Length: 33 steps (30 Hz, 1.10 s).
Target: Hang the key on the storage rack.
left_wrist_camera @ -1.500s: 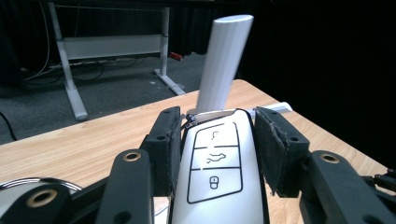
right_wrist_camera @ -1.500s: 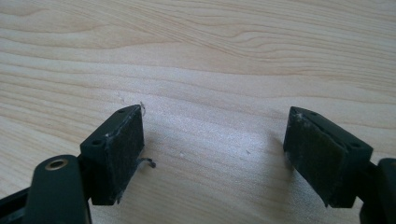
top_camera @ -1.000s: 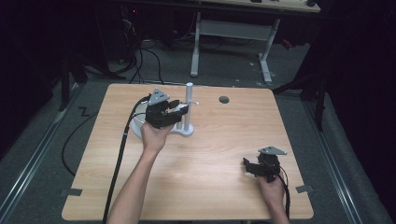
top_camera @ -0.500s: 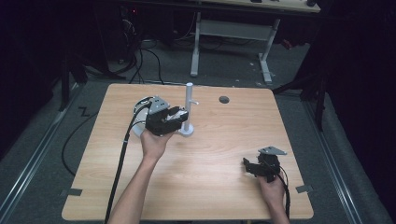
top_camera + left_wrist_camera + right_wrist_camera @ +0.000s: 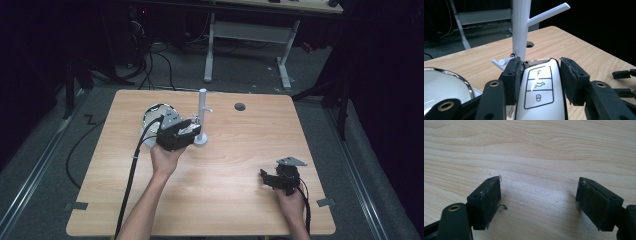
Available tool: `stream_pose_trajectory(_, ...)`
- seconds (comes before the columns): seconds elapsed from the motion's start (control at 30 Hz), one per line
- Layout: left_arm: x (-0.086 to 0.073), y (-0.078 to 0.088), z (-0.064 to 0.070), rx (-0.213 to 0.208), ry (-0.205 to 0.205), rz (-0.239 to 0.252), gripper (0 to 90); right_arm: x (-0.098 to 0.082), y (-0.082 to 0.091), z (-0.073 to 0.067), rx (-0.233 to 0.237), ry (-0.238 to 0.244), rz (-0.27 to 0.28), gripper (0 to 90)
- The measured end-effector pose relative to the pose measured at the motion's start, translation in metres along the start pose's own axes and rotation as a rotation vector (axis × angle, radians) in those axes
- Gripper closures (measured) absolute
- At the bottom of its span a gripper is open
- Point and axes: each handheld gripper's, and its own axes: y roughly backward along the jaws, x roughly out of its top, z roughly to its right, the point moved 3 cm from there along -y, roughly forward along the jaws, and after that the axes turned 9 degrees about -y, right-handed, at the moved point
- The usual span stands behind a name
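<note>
Key fob [image 5: 539,93] buttons (overhead: probably blurred)

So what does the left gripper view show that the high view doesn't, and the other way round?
The left gripper view alone makes out the car key fob as such, with its three button icons, pinched between the left gripper pads, its key ring at the stand's low peg. The high view alone takes in the person's forearms, the whole table, the floor beyond, and the right gripper resting near the table's right edge. Both share the white peg stand, the shiny round dish, and the table's grommet hole.
</note>
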Motion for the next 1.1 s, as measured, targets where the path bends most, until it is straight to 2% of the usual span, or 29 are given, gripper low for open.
stream_pose_trajectory(0.53, -0.013, 0.0, -0.003, 0.021, 0.006, -0.024, 52.7, 0.0, 0.0, 0.0, 0.0, -0.001, 0.0, 20.4)
stream_pose_trajectory(1.1, -0.022, -0.009, -0.007, 0.034, 0.02, -0.061, 52.5, 0.0, 0.0, 0.0, 0.0, -0.003, -0.001, 20.4)
